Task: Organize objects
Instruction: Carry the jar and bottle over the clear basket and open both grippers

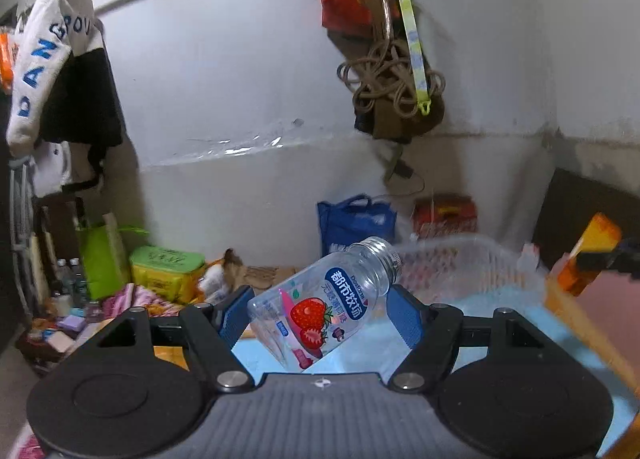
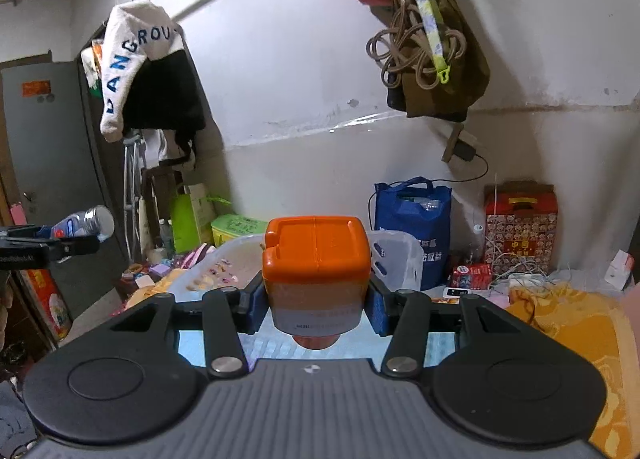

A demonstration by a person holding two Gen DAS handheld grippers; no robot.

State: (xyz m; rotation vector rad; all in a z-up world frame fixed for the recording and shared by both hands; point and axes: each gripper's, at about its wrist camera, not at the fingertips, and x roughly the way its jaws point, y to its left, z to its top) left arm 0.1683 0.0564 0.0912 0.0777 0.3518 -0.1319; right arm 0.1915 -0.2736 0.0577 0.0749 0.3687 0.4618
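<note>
My left gripper is shut on a clear plastic bottle with a strawberry label, capless, tilted with its neck up to the right. It holds it above a light blue surface, short of a white plastic basket. My right gripper is shut on an orange-lidded container, held upright in front of the same basket. The left gripper with its bottle shows at the far left of the right wrist view. The orange container shows at the right edge of the left wrist view.
A blue bag and a red box stand against the white wall. A green and yellow box and clutter lie at the left. An orange cloth covers the right side. Bags and rope hang on the wall.
</note>
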